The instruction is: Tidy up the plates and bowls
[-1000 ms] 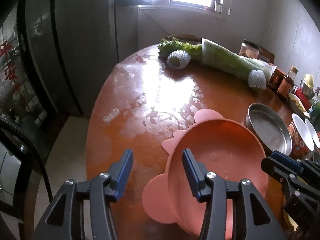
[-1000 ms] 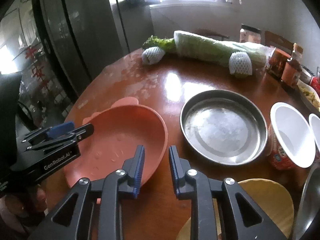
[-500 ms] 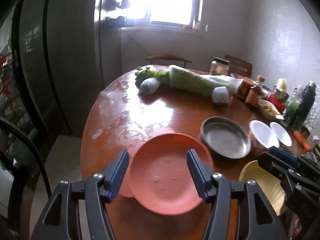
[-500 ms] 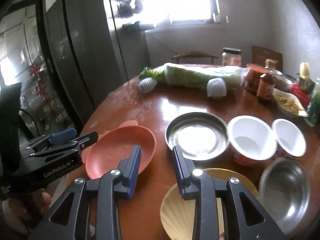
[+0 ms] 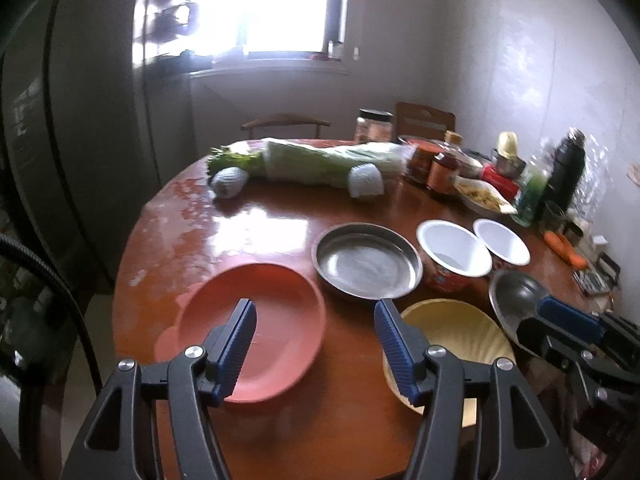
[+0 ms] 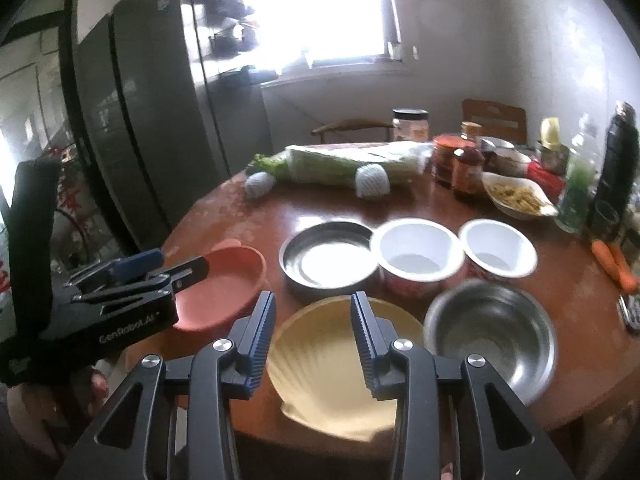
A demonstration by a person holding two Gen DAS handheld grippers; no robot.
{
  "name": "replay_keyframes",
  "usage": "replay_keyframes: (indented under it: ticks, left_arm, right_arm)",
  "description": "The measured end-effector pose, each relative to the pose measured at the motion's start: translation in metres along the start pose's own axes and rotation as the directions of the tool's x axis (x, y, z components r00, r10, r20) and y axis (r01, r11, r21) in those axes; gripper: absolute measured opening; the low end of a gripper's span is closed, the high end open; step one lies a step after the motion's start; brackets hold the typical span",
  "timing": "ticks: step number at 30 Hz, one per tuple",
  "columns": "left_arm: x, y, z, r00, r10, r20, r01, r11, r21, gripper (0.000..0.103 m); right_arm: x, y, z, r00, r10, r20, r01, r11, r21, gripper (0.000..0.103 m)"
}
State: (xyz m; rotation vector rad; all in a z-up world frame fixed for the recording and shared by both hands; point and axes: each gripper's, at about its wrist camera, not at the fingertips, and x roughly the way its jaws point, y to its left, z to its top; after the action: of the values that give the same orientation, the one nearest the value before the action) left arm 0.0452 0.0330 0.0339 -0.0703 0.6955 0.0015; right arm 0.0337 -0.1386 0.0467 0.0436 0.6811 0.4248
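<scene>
Both tools hang in the air above the near edge of the round brown surface, and nothing sits between the blue pads of either one. The left tool stands well parted over the near side of the pink plate; its jaws have just been opening, though they have eased little in the last moment. The right tool is parted less widely above the yellow shell dish, and its jaws have just been opening too. Neither touches any dish.

The pink plate lies flat at the near left of the surface. Just beside it, farther in, rests the steel pan. To the pan's right stand two white-lined cups side by side, touching or nearly so. In front of them sits the steel bowl, just beside the shell dish, which lies at the near rim.

At the far side lies a long cabbage with two netted fruits against it. Jars and bottles crowd the right rim, with carrots near the edge. A grey fridge stands at left, and a bright window lies behind.
</scene>
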Motion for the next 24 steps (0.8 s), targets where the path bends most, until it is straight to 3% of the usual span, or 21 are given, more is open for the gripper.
replay_keyframes:
  ticks: [11, 18, 24]
  left_arm:
    - [0.033, -0.033, -0.022, 0.994, -0.030, -0.102, 0.035, 0.998, 0.051, 0.062]
    - [0.050, -0.042, -0.032, 0.989, -0.019, -0.148, 0.030, 0.997, 0.071, 0.062]
    - [0.061, -0.046, -0.038, 0.986, -0.004, -0.166, 0.018, 0.996, 0.083, 0.062]
  right_arm:
    - [-0.011, -0.028, -0.048, 0.996, -0.039, -0.077, 0.044, 0.998, 0.055, 0.040]
    - [-0.001, -0.040, -0.067, 0.989, -0.080, -0.122, 0.092, 0.991, 0.093, 0.040]
    - [0.019, -0.050, -0.074, 0.981, -0.067, -0.180, 0.093, 0.986, 0.136, 0.040]
